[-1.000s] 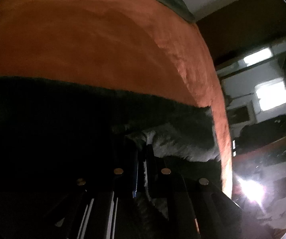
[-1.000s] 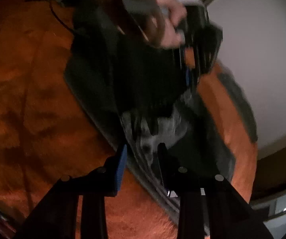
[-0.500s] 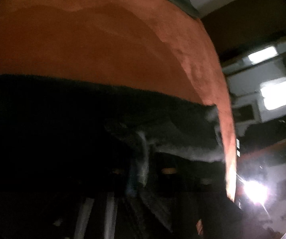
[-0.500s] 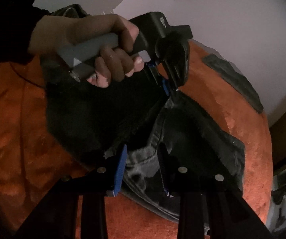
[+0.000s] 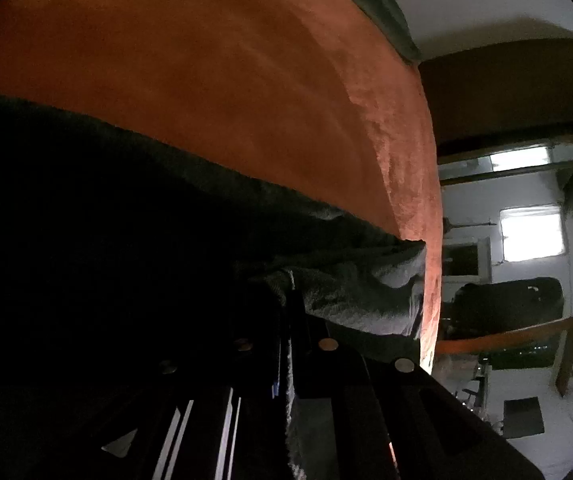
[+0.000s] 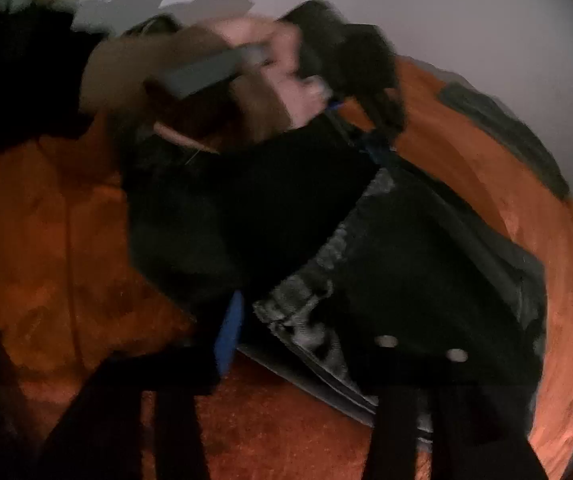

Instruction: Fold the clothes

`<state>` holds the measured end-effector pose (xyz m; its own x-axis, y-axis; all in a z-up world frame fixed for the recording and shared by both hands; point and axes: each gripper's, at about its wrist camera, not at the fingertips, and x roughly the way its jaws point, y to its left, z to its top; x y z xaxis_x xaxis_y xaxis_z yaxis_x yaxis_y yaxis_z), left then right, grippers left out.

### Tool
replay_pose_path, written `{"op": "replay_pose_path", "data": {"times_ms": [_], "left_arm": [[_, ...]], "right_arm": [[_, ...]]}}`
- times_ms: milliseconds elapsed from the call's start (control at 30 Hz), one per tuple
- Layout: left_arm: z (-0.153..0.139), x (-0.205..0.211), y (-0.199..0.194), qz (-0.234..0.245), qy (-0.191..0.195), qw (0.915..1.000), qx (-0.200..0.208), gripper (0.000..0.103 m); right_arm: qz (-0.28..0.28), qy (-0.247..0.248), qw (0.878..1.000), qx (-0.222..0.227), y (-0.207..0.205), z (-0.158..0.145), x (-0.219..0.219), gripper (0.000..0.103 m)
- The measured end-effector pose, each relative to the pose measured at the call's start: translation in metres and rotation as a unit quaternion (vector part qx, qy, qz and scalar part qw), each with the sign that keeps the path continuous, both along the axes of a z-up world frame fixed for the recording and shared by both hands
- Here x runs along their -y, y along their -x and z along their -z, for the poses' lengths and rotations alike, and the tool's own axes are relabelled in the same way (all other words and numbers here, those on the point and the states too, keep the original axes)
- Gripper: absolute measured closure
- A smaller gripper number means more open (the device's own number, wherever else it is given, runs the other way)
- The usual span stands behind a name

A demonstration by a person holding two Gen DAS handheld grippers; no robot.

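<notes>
Left gripper (image 5: 286, 320): jaws are pressed together on a fold of the dark garment (image 5: 346, 292), seen at 6 o'clock in the left wrist view.
Right gripper (image 6: 306, 328): jaws are opening; the grey-patterned edge of the garment lies between them, and no pad is seen pressing on it.
Dark garment: spread on the orange blanket (image 6: 66, 260), lifted at 12 o'clock where the left gripper is clamped.
Hand (image 6: 270, 80): wrapped around the left gripper's handle, blurred.
Grey cloth (image 6: 502, 132): laid at 2 o'clock on the blanket, apart from the garment.
</notes>
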<state>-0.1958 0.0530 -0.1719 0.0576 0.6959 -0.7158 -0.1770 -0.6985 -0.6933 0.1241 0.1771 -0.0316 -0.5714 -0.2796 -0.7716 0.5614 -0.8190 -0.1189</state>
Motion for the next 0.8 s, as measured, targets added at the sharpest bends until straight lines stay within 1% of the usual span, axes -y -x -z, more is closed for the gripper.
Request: {"op": "replay_pose_path", "data": {"times_ms": [67, 133, 167, 200, 300, 333, 367, 400, 467, 533, 567, 600, 667, 700, 733, 767, 800], "left_arm": [[-0.002, 0.002, -0.002, 0.005, 0.001, 1.0, 0.004, 0.095], [-0.006, 0.009, -0.003, 0.0, 0.0, 1.0, 0.008, 0.087], [-0.008, 0.014, -0.004, -0.007, -0.001, 0.9999, 0.012, 0.077], [-0.012, 0.017, -0.005, -0.011, 0.001, 0.9999, 0.008, 0.07], [-0.026, 0.022, -0.012, -0.019, 0.009, 0.9997, -0.011, 0.068], [-0.032, 0.021, -0.016, -0.019, 0.012, 0.9995, -0.02, 0.068], [-0.037, 0.02, -0.02, -0.019, 0.015, 0.9993, -0.029, 0.067], [-0.042, 0.015, -0.027, -0.013, 0.016, 0.999, -0.038, 0.067], [-0.049, 0.0, -0.043, 0.015, 0.023, 0.9977, -0.061, 0.065], [-0.048, -0.021, -0.064, 0.056, 0.054, 0.9913, -0.106, 0.061], [-0.042, -0.032, -0.075, 0.079, 0.082, 0.9851, -0.129, 0.06], [-0.034, -0.038, -0.083, 0.092, 0.101, 0.9794, -0.149, 0.06], [-0.018, -0.044, -0.1, 0.109, 0.131, 0.9677, -0.186, 0.061], [-0.018, -0.043, -0.105, 0.113, 0.135, 0.9634, -0.202, 0.06], [-0.022, -0.041, -0.106, 0.113, 0.144, 0.9615, -0.205, 0.06], [-0.029, -0.033, -0.106, 0.102, 0.144, 0.9643, -0.197, 0.061], [-0.04, -0.022, -0.107, 0.087, 0.121, 0.9706, -0.189, 0.061]], "right_arm": [[0.019, 0.01, 1.0, -0.008, -0.001, -0.006, -0.004, 0.055], [0.028, 0.005, 1.0, -0.012, -0.008, -0.003, -0.002, 0.055], [0.024, -0.004, 1.0, -0.006, -0.009, 0.004, 0.003, 0.057], [0.019, -0.013, 1.0, 0.0, -0.009, 0.011, 0.009, 0.059], [0.006, -0.04, 0.999, 0.017, -0.011, 0.032, 0.024, 0.06], [0.002, -0.049, 0.999, 0.023, -0.011, 0.039, 0.03, 0.058], [0.0, -0.054, 0.998, 0.022, -0.011, 0.041, 0.032, 0.054], [-0.001, -0.058, 0.998, 0.021, -0.011, 0.044, 0.035, 0.053], [-0.003, -0.052, 0.998, 0.021, -0.012, 0.04, 0.034, 0.052], [-0.003, -0.036, 0.999, 0.012, -0.016, 0.029, 0.028, 0.052], [-0.003, -0.028, 1.0, 0.008, -0.019, 0.024, 0.024, 0.052], [-0.003, -0.02, 1.0, -0.007, -0.024, 0.015, 0.019, 0.052], [0.008, -0.021, 0.999, -0.049, -0.035, 0.0, 0.01, 0.052], [0.015, -0.024, 0.997, -0.069, -0.04, -0.006, 0.005, 0.052], [0.027, -0.027, 0.995, -0.089, -0.043, -0.011, -0.002, 0.052], [0.042, -0.031, 0.993, -0.103, -0.044, -0.013, -0.007, 0.052], [0.06, -0.043, 0.991, -0.108, -0.042, -0.01, -0.013, 0.052]]}}
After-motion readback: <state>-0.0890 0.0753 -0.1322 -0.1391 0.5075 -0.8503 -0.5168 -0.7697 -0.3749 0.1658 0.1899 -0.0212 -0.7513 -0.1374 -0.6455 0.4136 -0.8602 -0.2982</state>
